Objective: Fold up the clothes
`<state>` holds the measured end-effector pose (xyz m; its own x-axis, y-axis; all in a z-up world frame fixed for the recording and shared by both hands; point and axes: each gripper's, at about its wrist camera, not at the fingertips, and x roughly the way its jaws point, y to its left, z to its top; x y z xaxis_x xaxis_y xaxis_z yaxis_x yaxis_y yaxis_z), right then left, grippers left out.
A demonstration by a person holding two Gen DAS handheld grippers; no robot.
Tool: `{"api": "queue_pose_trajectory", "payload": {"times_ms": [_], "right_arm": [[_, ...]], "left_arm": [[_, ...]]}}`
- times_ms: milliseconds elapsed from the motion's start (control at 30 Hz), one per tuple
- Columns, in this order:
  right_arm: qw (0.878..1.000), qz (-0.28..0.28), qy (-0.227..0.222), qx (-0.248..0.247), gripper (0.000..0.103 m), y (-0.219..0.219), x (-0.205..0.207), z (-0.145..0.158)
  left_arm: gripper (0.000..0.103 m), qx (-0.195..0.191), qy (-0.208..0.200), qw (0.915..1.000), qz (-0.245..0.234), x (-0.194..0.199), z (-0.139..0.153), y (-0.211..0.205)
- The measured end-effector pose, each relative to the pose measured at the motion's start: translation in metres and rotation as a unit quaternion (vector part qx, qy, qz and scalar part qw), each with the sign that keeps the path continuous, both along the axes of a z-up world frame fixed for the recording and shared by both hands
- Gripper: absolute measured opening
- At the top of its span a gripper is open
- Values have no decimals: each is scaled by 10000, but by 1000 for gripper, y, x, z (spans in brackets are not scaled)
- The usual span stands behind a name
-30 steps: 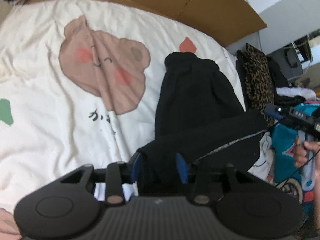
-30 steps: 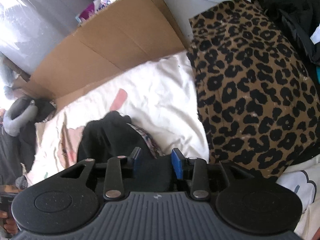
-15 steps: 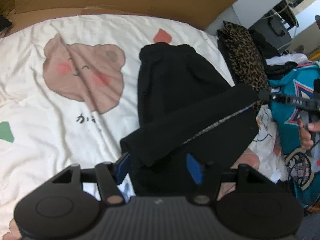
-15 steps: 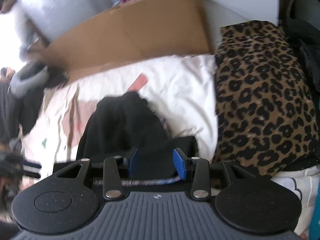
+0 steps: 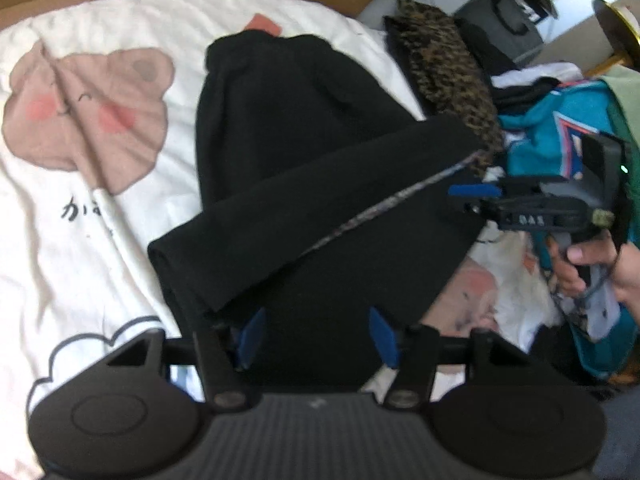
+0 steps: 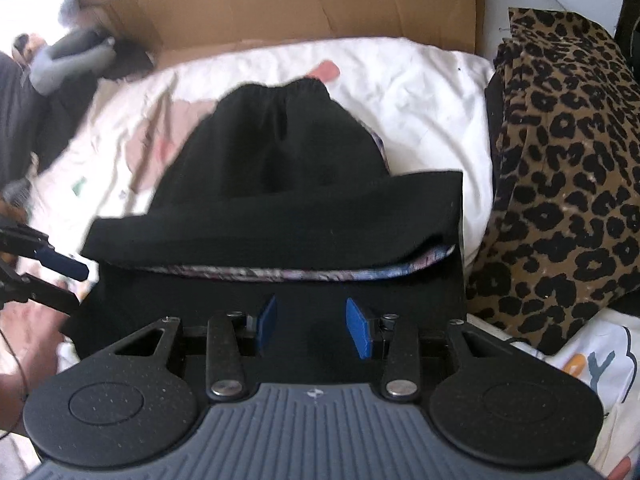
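A black garment (image 5: 280,120) (image 6: 272,152) lies on a white bear-print bedsheet (image 5: 80,240), its elastic waistband at the far end. Its near part is doubled over into a band, with a patterned lining edge (image 6: 300,274) showing below it. My left gripper (image 5: 318,336) (image 6: 76,286) hangs over the band's left end. Its jaws are closing, with black cloth showing between the pads but not pinched. My right gripper (image 6: 314,322) (image 5: 460,200) is shut on the cloth at the band's right end.
A leopard-print cloth (image 6: 560,180) is heaped right of the garment. Brown cardboard (image 6: 320,0) stands behind the bed. A teal garment (image 5: 532,140) and other clothes lie past the right edge. A person's hand (image 5: 588,256) grips the right tool. Grey and dark items (image 6: 68,60) sit far left.
Both grippers have swung sideways and rolled, carrying the folded band across the garment. The left jaws stand wider than a second ago. The right jaws keep their hold.
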<state>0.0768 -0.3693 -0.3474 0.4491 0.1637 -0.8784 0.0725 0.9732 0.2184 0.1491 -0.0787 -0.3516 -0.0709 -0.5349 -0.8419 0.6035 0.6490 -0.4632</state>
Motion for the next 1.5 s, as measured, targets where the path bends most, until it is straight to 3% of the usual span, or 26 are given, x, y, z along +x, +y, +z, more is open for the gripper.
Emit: {"api": "queue_pose_trajectory", "payload": {"times_ms": [267,567,1100,1367,1500], "right_arm": [[9965,222,-147,-789,44,19,-1,-23],[9890,442,-486,-1327,44,30,18,-31],[9845,209,-1268,-1196,43,17,58,18],[9829,15,-1256,-1348,44,-1,61,22],[9814,191,-1098,-1562,44,-10,63,15]], "left_arm": [[48,254,-622,9976,-178,-17,-34,-11],[42,277,-1077,9938,88,-6,-30,-14],[42,65,-1686,9826,783,47,5,4],[42,193,-1687,9798,1051,60,2,11],[43,593,-1649,9827,606,60,-3,18]]}}
